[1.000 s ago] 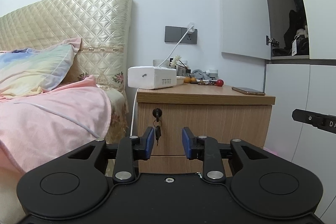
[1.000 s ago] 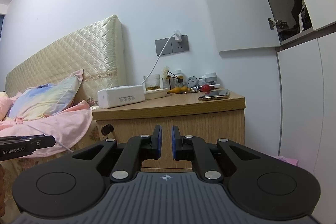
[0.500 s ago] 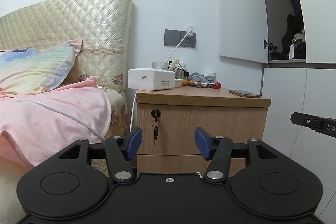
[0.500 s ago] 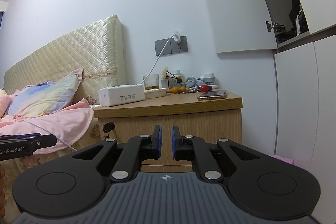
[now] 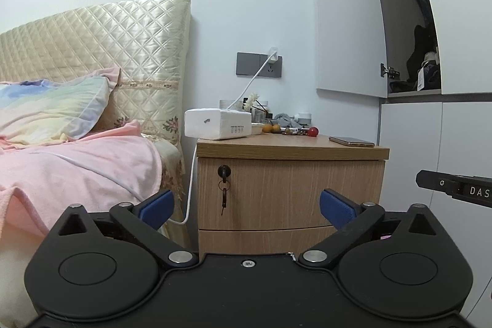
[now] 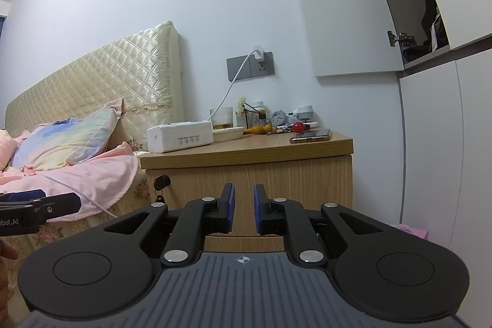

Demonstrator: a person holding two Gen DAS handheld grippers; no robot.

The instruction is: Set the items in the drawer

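A wooden nightstand [image 5: 292, 149] stands beside the bed, both its drawer fronts shut, with a key [image 5: 224, 174] hanging in the upper drawer's lock. On its top lie a white tissue pack [image 5: 218, 123], a phone [image 5: 352, 141], a red ball [image 5: 313, 131] and small orange fruits [image 5: 270, 128]. My left gripper [image 5: 246, 205] points level at the drawer fronts from some way off; its jaws are opening wide, with nothing between them. My right gripper [image 6: 244, 208] faces the nightstand [image 6: 246, 152] too; its jaws are opening from a narrow gap and hold nothing.
A bed with a pink blanket [image 5: 77, 162] and quilted headboard [image 5: 107, 51] fills the left. A white charger cable [image 5: 192, 189] runs down between bed and nightstand. White wardrobe doors [image 5: 409, 143] stand at the right, with an open shelf above.
The left jaws have spread from nearly together to wide apart. The right jaws have parted slightly. Both hands have stayed about where they were.
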